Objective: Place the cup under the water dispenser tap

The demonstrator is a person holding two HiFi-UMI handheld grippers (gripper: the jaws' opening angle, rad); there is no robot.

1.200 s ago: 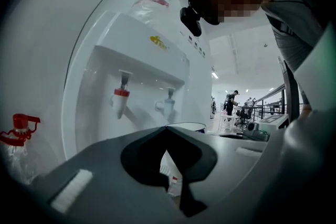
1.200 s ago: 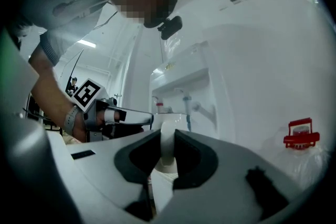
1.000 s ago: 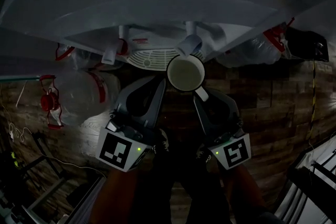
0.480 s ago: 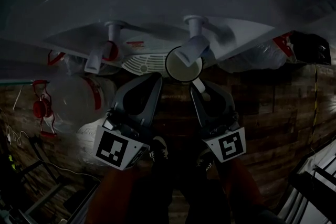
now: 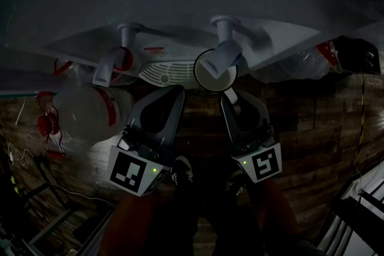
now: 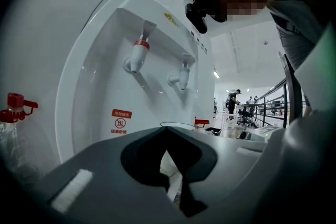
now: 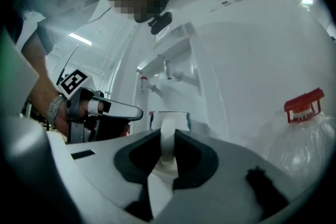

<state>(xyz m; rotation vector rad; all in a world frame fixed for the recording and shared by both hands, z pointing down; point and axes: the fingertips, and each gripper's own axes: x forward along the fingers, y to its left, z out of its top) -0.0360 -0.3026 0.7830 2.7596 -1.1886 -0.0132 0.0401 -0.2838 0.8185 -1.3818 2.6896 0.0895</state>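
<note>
Holding cup (image 5: 211, 72) by its handle (image 7: 167, 140), right tongs (image 5: 231, 98) face dispenser's (image 6: 100, 76) red label (image 6: 121, 119).

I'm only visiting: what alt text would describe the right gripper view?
The right gripper is shut on the handle of a white cup in front of a white water dispenser with two taps. The left gripper shows at left, and a clear plastic bottle with a red cap at right.

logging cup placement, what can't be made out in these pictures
- Whether the cup rests on anything: head view, dark, its own body hides its base.
- Cup's inside: head view, the tap covers part of its mouth.
- Cup body: left gripper view, the left tool hides most of it.
- Label print: too small.
</note>
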